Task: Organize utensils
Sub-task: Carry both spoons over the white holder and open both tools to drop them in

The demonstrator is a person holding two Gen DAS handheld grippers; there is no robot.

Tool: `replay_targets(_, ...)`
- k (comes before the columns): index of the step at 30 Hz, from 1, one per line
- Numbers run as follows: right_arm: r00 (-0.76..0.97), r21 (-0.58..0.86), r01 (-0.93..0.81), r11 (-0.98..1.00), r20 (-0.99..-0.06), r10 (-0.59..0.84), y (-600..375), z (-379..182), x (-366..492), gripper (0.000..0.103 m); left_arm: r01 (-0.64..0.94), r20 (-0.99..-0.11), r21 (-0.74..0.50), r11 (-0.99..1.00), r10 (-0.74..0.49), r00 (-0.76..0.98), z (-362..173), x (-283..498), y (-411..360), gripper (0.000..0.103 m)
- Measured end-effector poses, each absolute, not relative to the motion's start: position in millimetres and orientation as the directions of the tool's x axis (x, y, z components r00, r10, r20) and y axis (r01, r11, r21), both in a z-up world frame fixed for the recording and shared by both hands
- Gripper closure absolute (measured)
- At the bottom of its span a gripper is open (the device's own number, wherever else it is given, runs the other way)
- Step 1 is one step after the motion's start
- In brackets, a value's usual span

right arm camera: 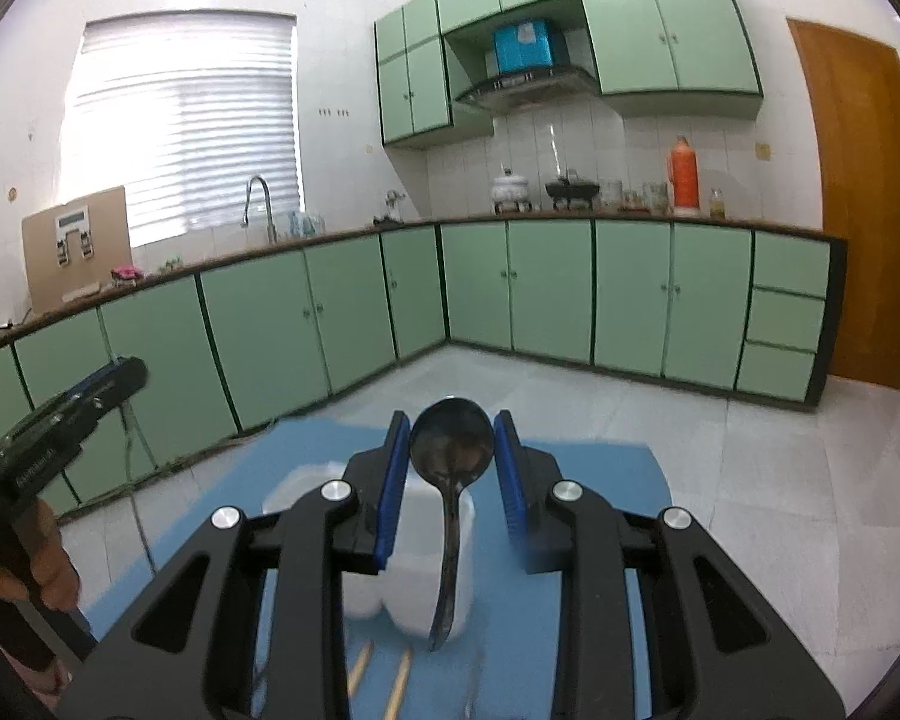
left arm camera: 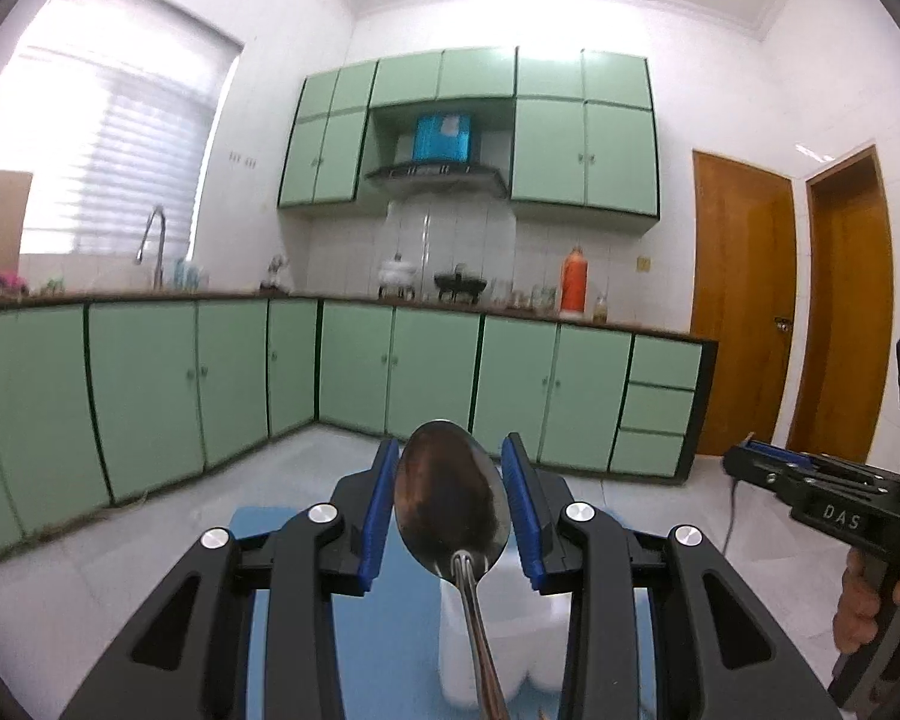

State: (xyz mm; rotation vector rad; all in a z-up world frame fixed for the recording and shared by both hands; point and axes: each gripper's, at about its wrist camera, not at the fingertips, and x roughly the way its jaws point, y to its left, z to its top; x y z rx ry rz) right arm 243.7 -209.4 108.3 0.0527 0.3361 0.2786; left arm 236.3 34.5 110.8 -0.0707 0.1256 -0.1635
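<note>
Left wrist view: my left gripper is clamped on the large metal spoon. Bowl sits between the blue pads, upright, facing the lens. Handle runs from the bowl's neck toward 6 o'clock, out of frame at the bottom edge. The white holder stands directly under the jaws on the blue mat. My right gripper shows at 3 o'clock, well apart, a hand on its grip.

Right wrist view: my right gripper is clamped on the dark ladle-type spoon, round bowl between the pads, handle curving down toward 6 o'clock. Its tip hangs in front of the holder, which lies below the jaws, slightly toward 7 o'clock. Two wooden sticks, probably chopsticks, lie on the mat at 6 o'clock. Left gripper at 9 o'clock.

Judgement: both utensils hang handle-down, long axes near vertical, above the holder. Which one sits nearer to it I cannot tell.
</note>
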Motion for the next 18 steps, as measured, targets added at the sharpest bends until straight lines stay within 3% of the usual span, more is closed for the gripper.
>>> replay_targets(6, 0.925, 0.104, -0.226, 0.969, -0.289, 0.247, -201, 112, 295, 0.076, 0.128, -0.048, -0.052, 0.99, -0.131, 0.99, 118, 287, 11, 0.068)
replay_targets(10, 0.914, 0.104, -0.206, 0.973, -0.335, 0.229, -192, 90, 324, 0.076, 0.11, -0.038, -0.034, 0.993, -0.112, 0.993, 103, 315, 3, 0.068)
replay_targets(18, 0.863, 0.117, -0.222, 0.968, -0.438, 0.251, -175, 36, 332, 0.076, 0.126, -0.18, -0.048, 0.991, -0.133, 0.975, 55, 350, 1, 0.067)
